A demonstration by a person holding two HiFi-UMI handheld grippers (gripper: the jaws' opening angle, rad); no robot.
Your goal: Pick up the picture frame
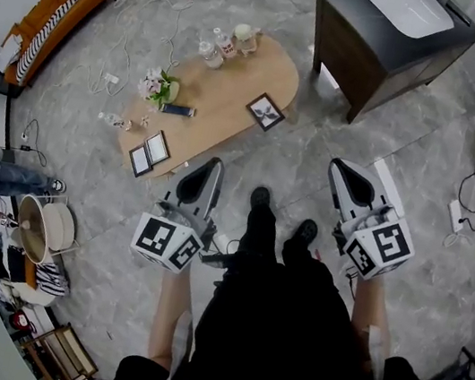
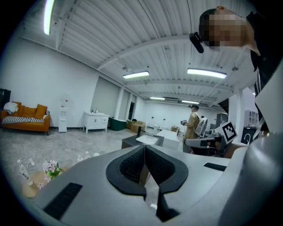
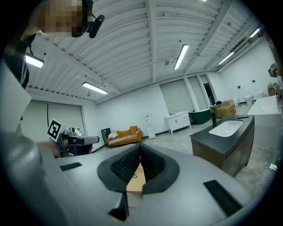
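The left claw (image 1: 212, 167) is shut tight w/ nothing in it. The right claw (image 1: 341, 168) is shut & empty too. Both are held up in front of the person, not yet at the desk (image 1: 239, 76).

A dark picture frame (image 1: 265, 111) lies on the desk near its right edge, w/ bare wood all round it. Two small frames (image 1: 149, 154) sit side by side at the near end. Can't tell if those lie flat or lean. The task doesn't say which one to get.

I think a frame is light & stiff. It prob. has a glass front, so it could crack if dropped, & it's smooth, so it could slip. Best to pinch one side bar, not the middle. The dark one looks flat, so a claw must open first & get one tip under an edge.
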